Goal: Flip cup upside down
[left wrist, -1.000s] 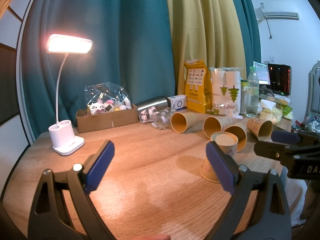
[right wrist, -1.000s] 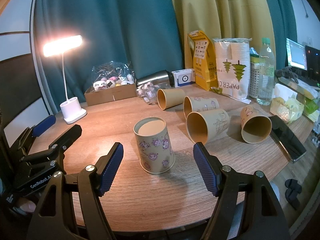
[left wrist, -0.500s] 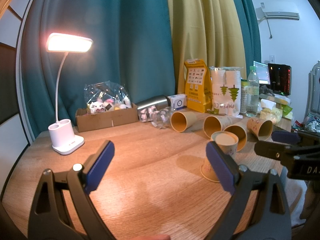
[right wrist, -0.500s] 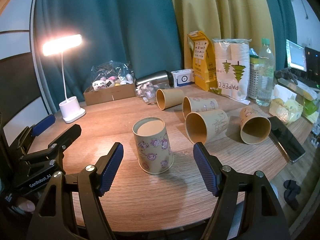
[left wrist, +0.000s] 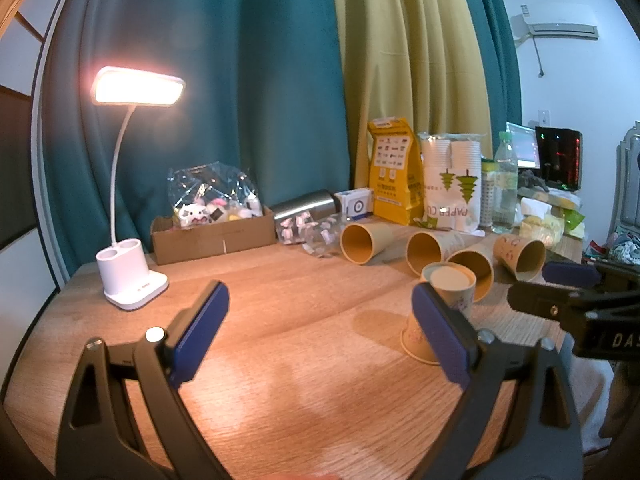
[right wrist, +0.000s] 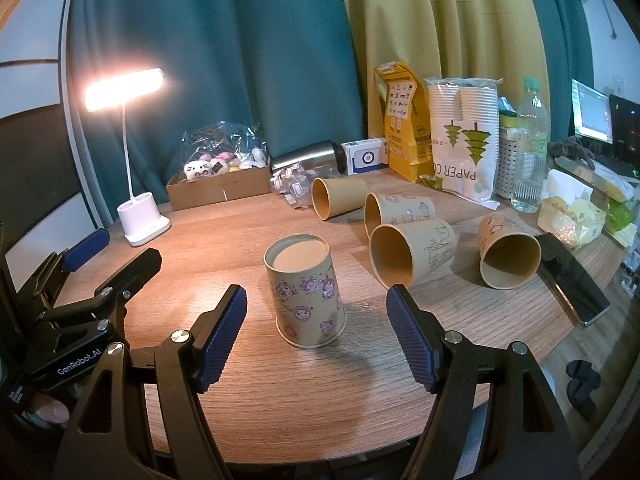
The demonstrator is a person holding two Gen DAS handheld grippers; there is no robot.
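A paper cup with purple cartoon prints point(right wrist: 306, 292) stands upside down on the wooden table point(right wrist: 224, 248), bottom facing up. My right gripper point(right wrist: 316, 332) is open and empty, just in front of this cup, its fingers apart on either side of it. The same cup shows in the left wrist view point(left wrist: 444, 308), partly behind my right finger. My left gripper point(left wrist: 320, 332) is open and empty over the table's left front; it also shows in the right wrist view point(right wrist: 92, 276). Several more paper cups lie on their sides behind, the nearest one point(right wrist: 412, 252) with its mouth toward me.
A lit white desk lamp point(right wrist: 140, 220) stands at the left. A cardboard box of toys point(right wrist: 220, 184), a steel flask point(right wrist: 308, 156), a yellow bag point(right wrist: 404, 120), a pack of paper cups point(right wrist: 464, 136) and a water bottle point(right wrist: 528, 148) line the back. A black phone point(right wrist: 572, 280) lies at the right edge.
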